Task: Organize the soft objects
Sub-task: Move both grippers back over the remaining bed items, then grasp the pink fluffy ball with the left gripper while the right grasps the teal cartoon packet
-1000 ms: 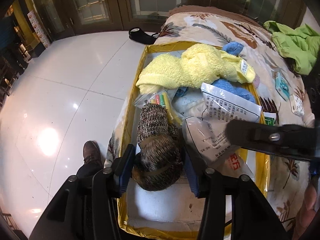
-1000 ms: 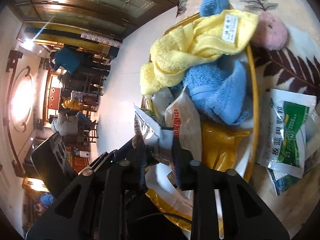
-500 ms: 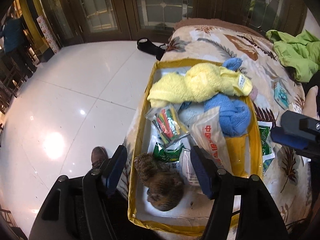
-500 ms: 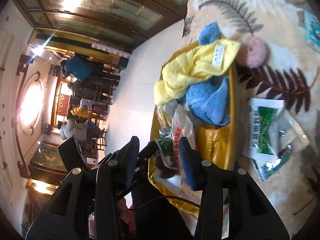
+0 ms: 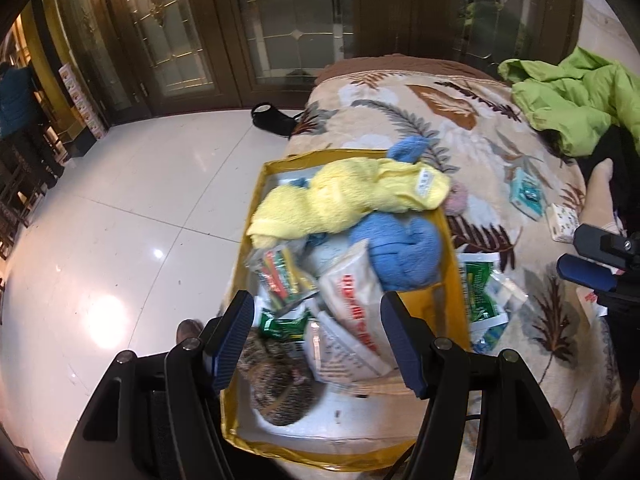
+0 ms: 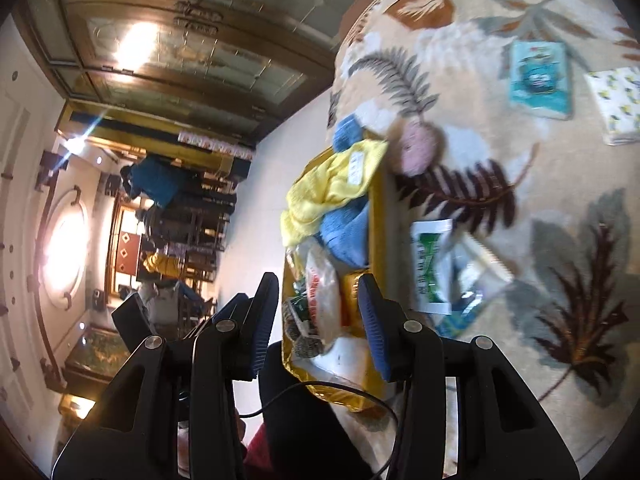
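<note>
Both grippers, left and right, stand open and empty above the yellow box, the brown knit hat lying at its lower end, apparently just placed; next, fetch the pink ball, upper centre.

I am carrying two black plastic grippers. My left gripper is showing ribbed dark blue pads and round silver screws on its angular fingers. My right gripper is looking the same, and a thin black cable is curving under it. I am wearing a brown shoe.
</note>
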A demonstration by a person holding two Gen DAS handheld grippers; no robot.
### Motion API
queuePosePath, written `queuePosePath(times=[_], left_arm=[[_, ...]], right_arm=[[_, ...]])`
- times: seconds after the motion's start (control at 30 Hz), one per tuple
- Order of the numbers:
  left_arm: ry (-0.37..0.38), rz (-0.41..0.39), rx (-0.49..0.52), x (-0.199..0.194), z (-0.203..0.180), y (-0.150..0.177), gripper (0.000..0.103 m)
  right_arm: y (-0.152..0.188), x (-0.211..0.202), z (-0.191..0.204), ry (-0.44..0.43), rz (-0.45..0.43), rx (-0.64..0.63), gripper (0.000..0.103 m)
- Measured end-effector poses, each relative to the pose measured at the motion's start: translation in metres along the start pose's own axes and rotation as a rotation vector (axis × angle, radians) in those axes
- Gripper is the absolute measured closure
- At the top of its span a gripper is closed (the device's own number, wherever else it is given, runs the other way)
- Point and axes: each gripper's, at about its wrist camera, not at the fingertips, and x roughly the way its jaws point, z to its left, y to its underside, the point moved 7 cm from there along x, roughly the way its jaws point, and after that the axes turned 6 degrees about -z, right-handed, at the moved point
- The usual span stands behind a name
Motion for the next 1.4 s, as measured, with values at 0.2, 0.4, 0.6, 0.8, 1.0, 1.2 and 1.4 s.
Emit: queuePosePath(times=[0.2, 0.4, 0.6, 0.8, 1.0, 1.2, 1.4], left_arm=[[0.065, 0.007, -0.009, -0.003, -0.021, -0.003, 0.037], [0.114, 0.026, 0.000, 0.000, -0.044, -0.003, 0.037], [0.178, 0.061, 0.000, 0.010, -0.068, -0.007, 0.037], [0.253, 0.103, 0.019, 0.035, -0.107, -0.026, 0.035], [0.325, 0.125, 0.222, 0.070, -0.162, -0.055, 0.035], [0.296, 0.190, 0.389, 0.113, -0.180, -0.075, 0.035], [0.278, 0.225, 0.441, 0.141, -0.187, -0.079, 0.035]], right_arm=[[-0.002, -0.018, -0.023, 0.030, -0.023, 0.031, 0.062], [0.002, -0.029, -0.045, 0.051, -0.037, 0.075, 0.062], [-0.004, -0.040, -0.054, 0.052, -0.064, 0.096, 0.062], [-0.012, -0.047, -0.071, 0.069, -0.088, 0.139, 0.062], [-0.021, -0.051, -0.090, 0.075, -0.094, 0.186, 0.062], [-0.050, -0.058, -0.107, 0.098, -0.158, 0.234, 0.048], [-0.092, -0.044, -0.115, 0.188, -0.211, 0.236, 0.048]])
